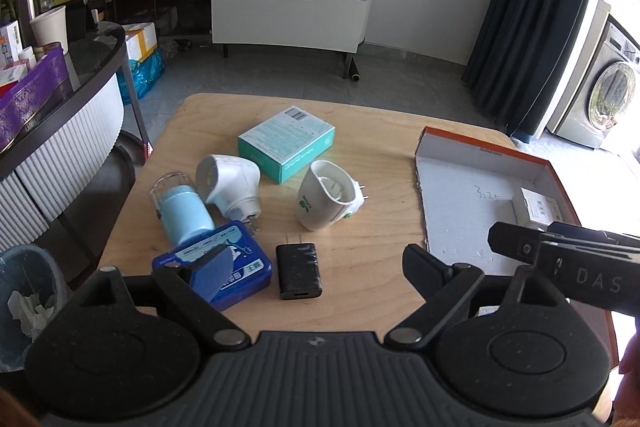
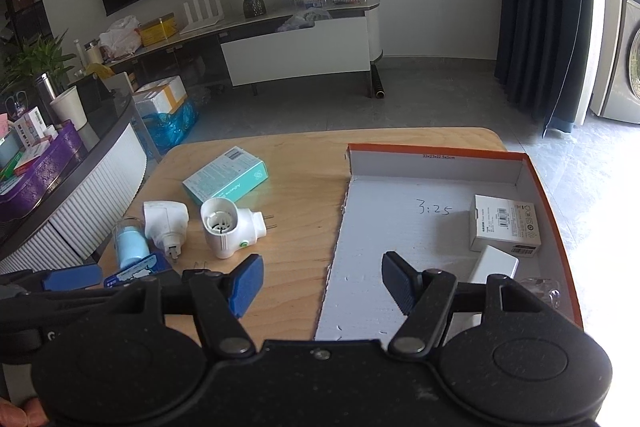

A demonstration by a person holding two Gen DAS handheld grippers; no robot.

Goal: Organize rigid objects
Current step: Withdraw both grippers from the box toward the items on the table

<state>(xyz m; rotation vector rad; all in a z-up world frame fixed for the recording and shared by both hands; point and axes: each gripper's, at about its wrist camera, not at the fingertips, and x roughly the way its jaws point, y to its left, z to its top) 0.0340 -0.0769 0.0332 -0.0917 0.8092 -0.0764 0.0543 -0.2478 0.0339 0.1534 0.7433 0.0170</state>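
1. Left wrist view: your left gripper point(image 1: 316, 259) is spread wide and holds nothing, hanging over the black charger point(image 1: 299, 270) and blue tin point(image 1: 214, 267).
2. Left on the table point(image 1: 384, 247), going left to right: light-blue bottle point(image 1: 182, 213), white plug point(image 1: 232, 183), teal box point(image 1: 286, 143), white heater point(image 1: 326, 201).
3. Your right gripper point(image 2: 322, 283) is spread too, empty, over the tray point(image 2: 400, 227) edge.
4. Already in the tray: a white box point(image 2: 504, 223) and white block point(image 2: 496, 265). By my judgement you're about a quarter done.
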